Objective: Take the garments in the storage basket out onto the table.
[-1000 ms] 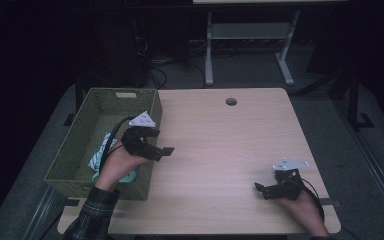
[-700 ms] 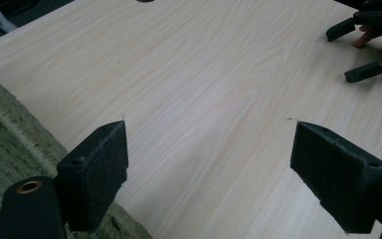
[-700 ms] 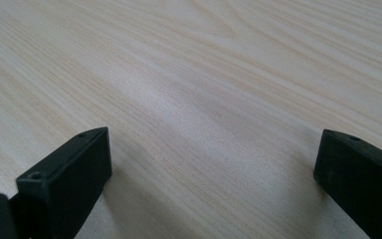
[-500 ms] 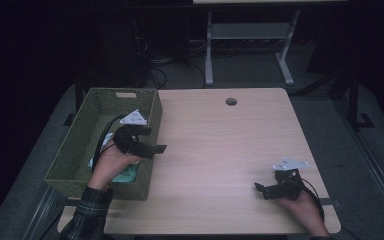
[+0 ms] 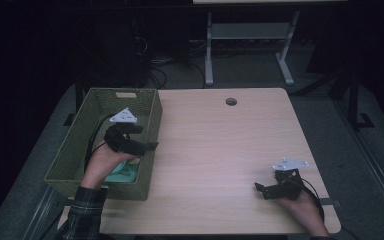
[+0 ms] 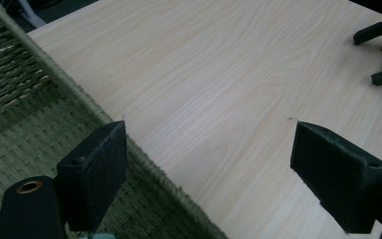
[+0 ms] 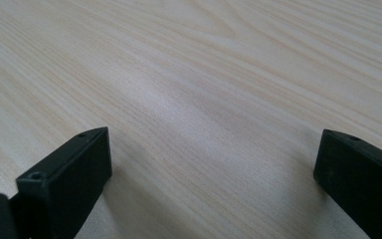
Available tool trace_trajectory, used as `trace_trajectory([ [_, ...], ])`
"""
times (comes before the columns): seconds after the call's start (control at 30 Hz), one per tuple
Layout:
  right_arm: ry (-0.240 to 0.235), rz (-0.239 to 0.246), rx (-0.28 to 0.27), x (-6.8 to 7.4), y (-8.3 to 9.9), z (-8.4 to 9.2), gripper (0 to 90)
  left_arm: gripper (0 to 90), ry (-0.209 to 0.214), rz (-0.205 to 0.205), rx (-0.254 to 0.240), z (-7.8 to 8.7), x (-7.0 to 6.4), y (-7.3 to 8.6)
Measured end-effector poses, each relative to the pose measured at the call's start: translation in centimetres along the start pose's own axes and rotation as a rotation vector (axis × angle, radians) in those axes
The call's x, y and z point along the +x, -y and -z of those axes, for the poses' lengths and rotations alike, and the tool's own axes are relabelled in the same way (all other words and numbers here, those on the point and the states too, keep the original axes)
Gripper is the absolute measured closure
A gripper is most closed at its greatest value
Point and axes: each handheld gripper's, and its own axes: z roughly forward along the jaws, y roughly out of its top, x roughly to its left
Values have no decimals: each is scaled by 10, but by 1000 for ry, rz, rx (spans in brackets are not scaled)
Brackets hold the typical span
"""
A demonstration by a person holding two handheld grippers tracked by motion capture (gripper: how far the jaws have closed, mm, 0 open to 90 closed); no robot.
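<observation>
The left gripper point(image 5: 141, 145) hangs over the right wall of the green basket point(image 5: 72, 152), which stands at the left edge of the counter point(image 5: 220, 150). Its fingers point(image 6: 97, 172) are spread wide and hold nothing; in the left gripper view one finger is above the woven basket floor and the other is above the bare wood, so the rim passes between them. The thing that the work seems to concern is a pale teal item point(image 5: 122, 174) that lies on the basket floor, near the front right corner, just below and behind the left hand point(image 5: 102, 162). The hand covers much of it, so I cannot tell what it is, nor which way its long axis runs. It lies toward the person from the fingers and lower than they are, inside the wall and not outside. I judge that the next move depends on this: the fingers now point out across the counter, away from the item, so the gripper would have to draw back, tilt down and come inside the rim before it can close on it. The right gripper point(image 5: 266, 190) rests low at the front right part of the counter, well apart from the basket, with its fingers point(image 7: 67, 177) also spread over bare wood. The left hand is clearly the nearer one.
</observation>
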Motion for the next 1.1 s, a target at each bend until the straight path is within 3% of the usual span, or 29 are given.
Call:
trace_trajectory([
  [0.7, 0, -1, 0, 0, 0, 0, 11, 145, -92, 60, -22, 25, 29, 16],
  [1.1, 0, -1, 0, 0, 0, 0, 11, 194, -139, 99, 23, 24, 49, 35],
])
